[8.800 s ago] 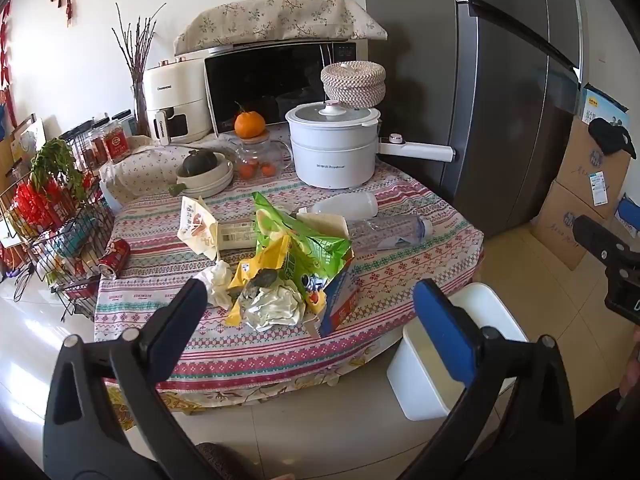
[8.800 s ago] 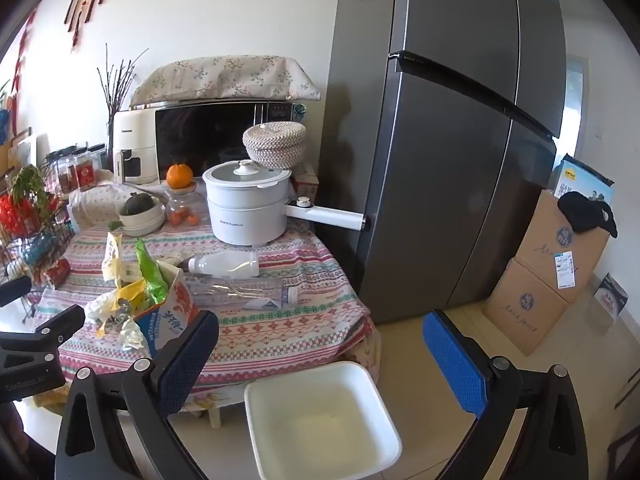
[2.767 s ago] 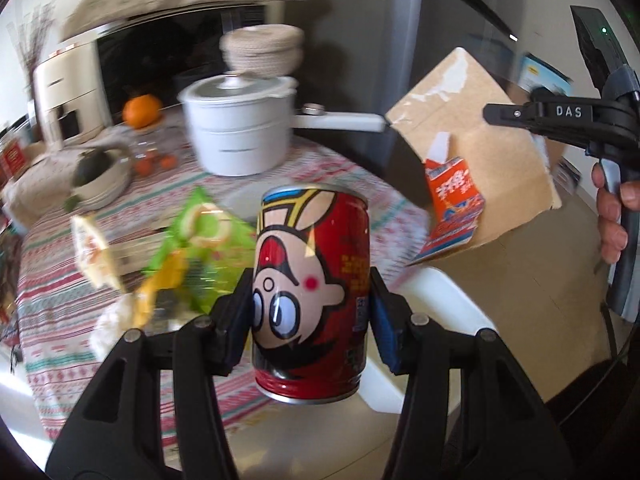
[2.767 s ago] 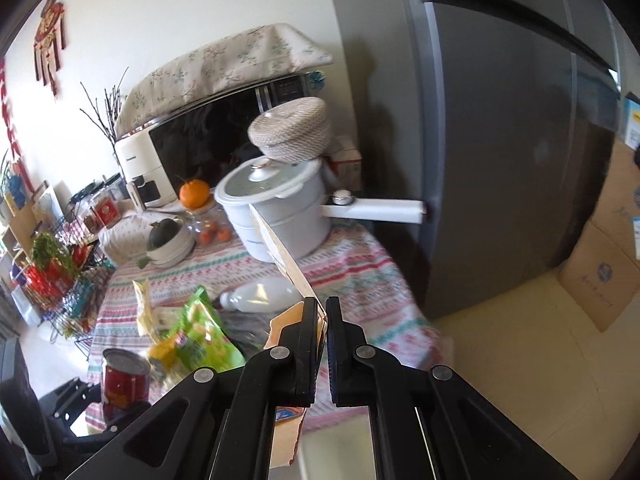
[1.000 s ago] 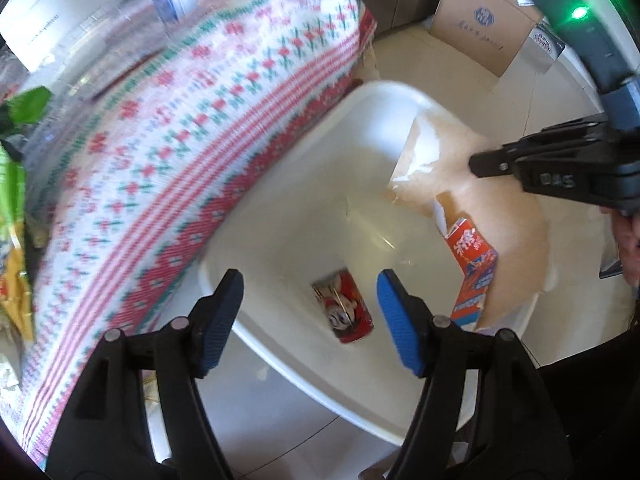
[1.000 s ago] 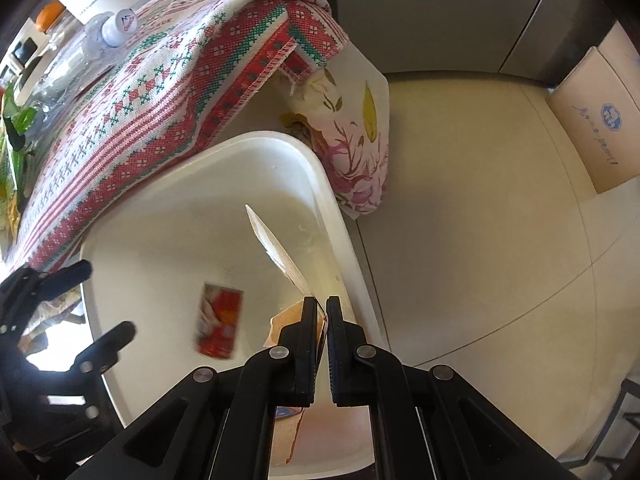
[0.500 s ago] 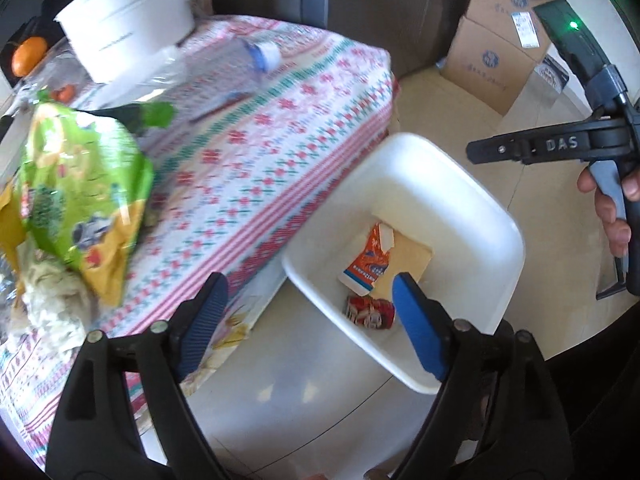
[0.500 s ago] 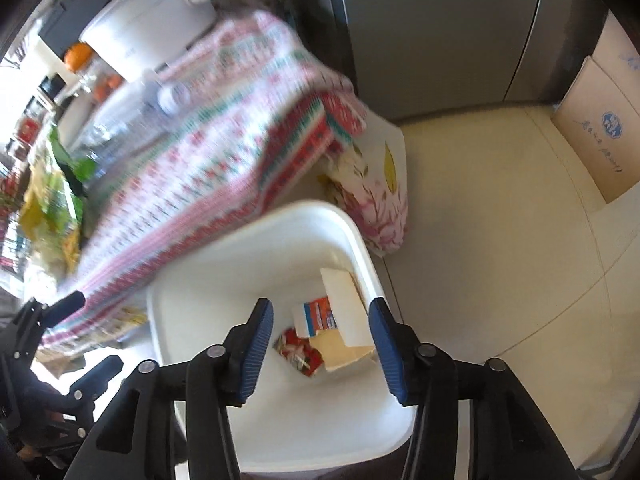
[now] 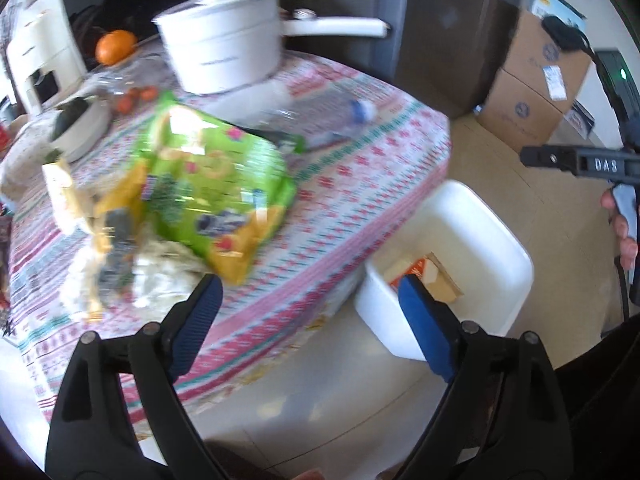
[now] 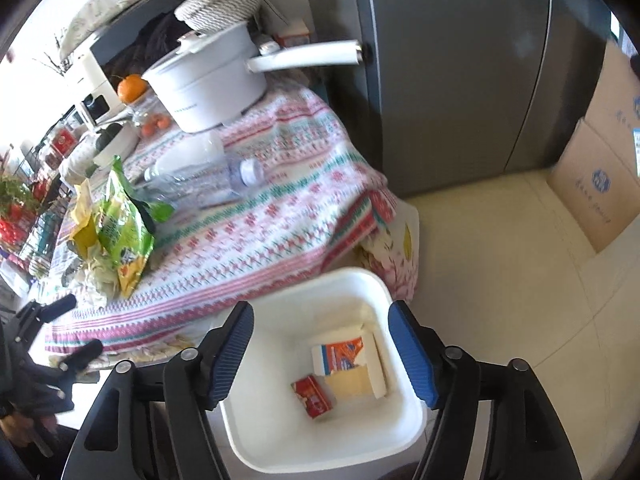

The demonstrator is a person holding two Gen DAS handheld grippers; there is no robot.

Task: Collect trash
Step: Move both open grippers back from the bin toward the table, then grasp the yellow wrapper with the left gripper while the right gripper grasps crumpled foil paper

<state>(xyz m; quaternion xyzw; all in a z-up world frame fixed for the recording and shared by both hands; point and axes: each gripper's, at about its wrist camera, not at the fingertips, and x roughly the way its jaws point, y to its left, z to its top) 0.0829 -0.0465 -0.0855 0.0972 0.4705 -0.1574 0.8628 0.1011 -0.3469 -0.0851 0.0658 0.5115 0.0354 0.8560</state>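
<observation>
At the far left of the right wrist view a wire rack of red and green goods stands against the table, which wears a striped cloth of pink, red and teal. On the left of that cloth lies the remaining trash: a yellow wrapper, crumpled white paper and a green snack bag, bunched together near the table edge. Just past them a clear plastic bottle lies on its side with its cap toward the fridge. Behind it stand a bowl, an orange and a white pot with a long handle, backed by a microwave under a floral cover and a woven basket.

The left gripper hovers off the table edge, its 2 blue-padded fingers spread wide with nothing between them. The right gripper hangs above the white bin, fingers likewise parted and empty. The bin sits on the cream tile floor just beside the table; inside lie a red can, an orange-and-white carton and a flat piece of cardboard, touching one another.

To the right rises a grey fridge, then stacked cardboard boxes at the far right
</observation>
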